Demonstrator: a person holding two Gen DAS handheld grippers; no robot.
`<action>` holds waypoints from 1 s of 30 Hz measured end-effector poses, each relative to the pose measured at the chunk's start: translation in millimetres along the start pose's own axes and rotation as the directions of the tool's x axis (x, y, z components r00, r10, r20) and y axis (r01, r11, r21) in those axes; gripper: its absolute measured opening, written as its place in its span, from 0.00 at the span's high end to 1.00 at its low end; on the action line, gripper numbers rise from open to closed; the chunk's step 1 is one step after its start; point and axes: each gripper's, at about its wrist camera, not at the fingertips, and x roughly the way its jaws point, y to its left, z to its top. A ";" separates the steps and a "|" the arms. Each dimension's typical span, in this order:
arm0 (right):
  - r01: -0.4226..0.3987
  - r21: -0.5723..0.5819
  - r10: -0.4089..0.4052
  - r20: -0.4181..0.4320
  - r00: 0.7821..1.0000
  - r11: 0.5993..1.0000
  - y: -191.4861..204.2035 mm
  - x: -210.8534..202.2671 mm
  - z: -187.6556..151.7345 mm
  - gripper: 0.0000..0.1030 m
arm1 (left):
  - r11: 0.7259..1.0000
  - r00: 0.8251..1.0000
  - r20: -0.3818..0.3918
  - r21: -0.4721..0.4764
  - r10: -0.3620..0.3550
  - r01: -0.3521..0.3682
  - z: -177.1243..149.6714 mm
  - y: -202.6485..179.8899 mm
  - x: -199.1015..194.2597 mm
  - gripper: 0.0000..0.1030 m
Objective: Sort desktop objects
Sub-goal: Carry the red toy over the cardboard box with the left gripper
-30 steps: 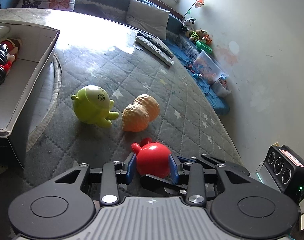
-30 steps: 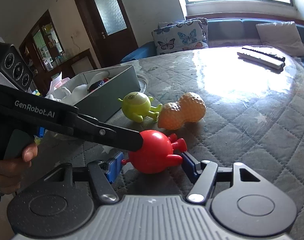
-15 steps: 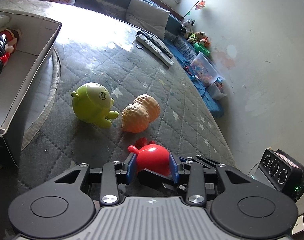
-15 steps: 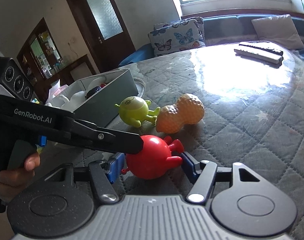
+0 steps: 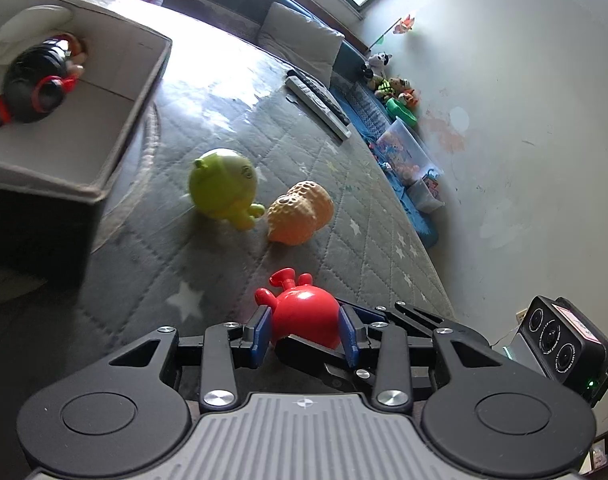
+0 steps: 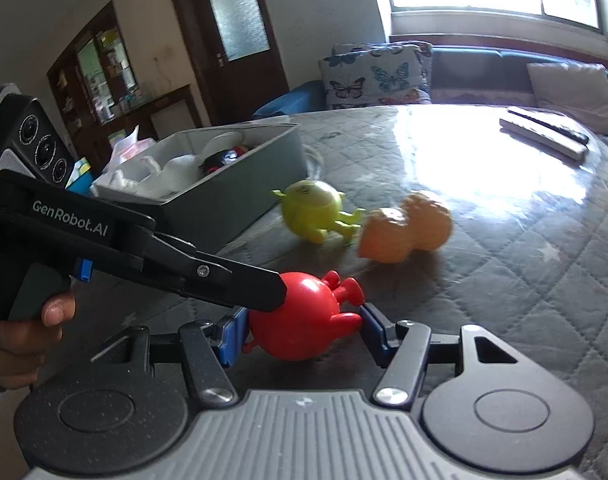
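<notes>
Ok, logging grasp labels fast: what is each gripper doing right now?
Left gripper: shut on the red toy.
Right gripper: open, its fingers either side of the red toy, not clamping it.

We see a glossy, smooth plastic red toy point(image 5: 304, 316), a pitted matt peanut toy point(image 5: 300, 213), and a quilted cloth mat point(image 5: 232, 264).

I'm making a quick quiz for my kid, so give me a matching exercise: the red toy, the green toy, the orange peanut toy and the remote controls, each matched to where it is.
Things:
1. red toy
2. green toy
3. orange peanut toy
4. remote controls

Places:
A. far side of the table
B. between the left gripper's pads
C. beside the grey box
D. just right of the green toy

Pairs: 1-B, 2-C, 3-D, 4-A
</notes>
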 end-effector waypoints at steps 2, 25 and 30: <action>-0.006 -0.026 0.006 -0.004 1.000 1.000 8.8 -1.4 1.6 0.41 | 1.000 1.000 0.018 -0.006 -0.001 0.001 -3.0 2.1 -10.1 0.62; -0.195 -0.320 0.199 -0.022 0.980 0.927 125.7 92.9 144.2 0.41 | 0.979 0.930 0.332 -0.177 0.157 -0.103 71.8 86.2 -143.5 0.61; -0.237 -0.328 0.218 -0.096 0.971 0.914 136.5 135.9 157.2 0.41 | 0.961 0.931 0.309 -0.250 0.194 -0.118 84.5 124.6 -146.5 0.61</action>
